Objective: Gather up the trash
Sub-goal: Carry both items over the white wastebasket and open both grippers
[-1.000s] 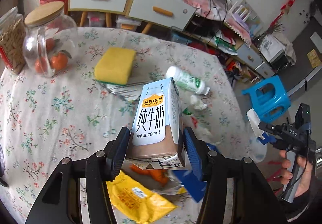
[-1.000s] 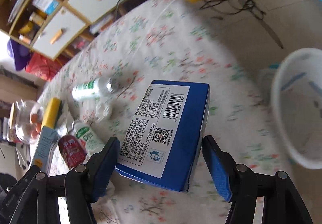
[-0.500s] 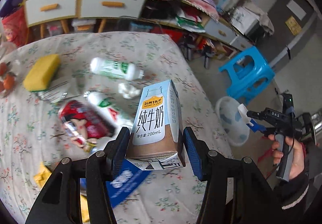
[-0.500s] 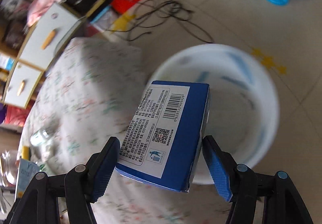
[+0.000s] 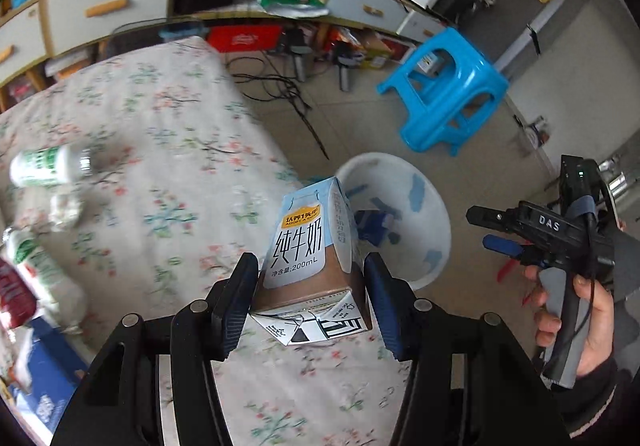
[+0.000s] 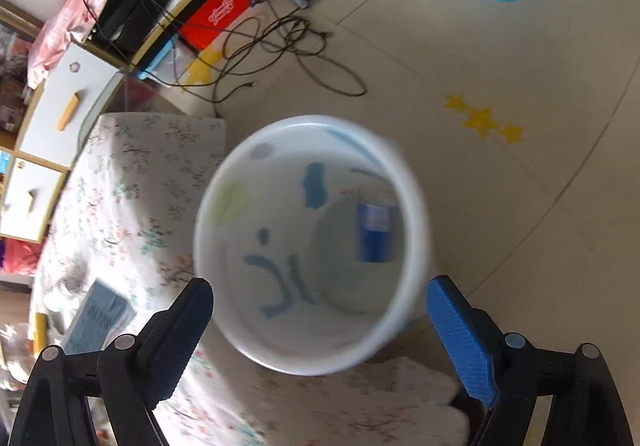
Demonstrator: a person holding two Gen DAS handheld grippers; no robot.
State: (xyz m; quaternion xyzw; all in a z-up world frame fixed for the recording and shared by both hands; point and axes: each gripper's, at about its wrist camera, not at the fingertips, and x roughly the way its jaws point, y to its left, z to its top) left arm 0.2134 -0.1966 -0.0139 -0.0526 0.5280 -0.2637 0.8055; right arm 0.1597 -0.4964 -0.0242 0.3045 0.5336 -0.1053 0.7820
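On the left of the floral worktop point(image 5: 168, 149) lie a green-and-white bottle point(image 5: 44, 167), a second bottle point(image 5: 38, 274) and a blue box point(image 5: 44, 386), all blurred. The left tool point(image 5: 310, 300) pinches a milk carton point(image 5: 308, 254) upright between its blue pads, over the worktop's edge and just short of the white bin point(image 5: 424, 205). The bin stands on the floor right beside the worktop, and a blue box point(image 6: 376, 232) lies at its bottom. Beyond it is a blue stool point(image 5: 448, 89). At the far right a hand point(image 5: 580, 326) holds the right tool point(image 6: 320, 330), seen there from the side. In its own view the right tool hangs straight over the bin's mouth, its jaws spread wide and having just been opening, with nothing between the pads.
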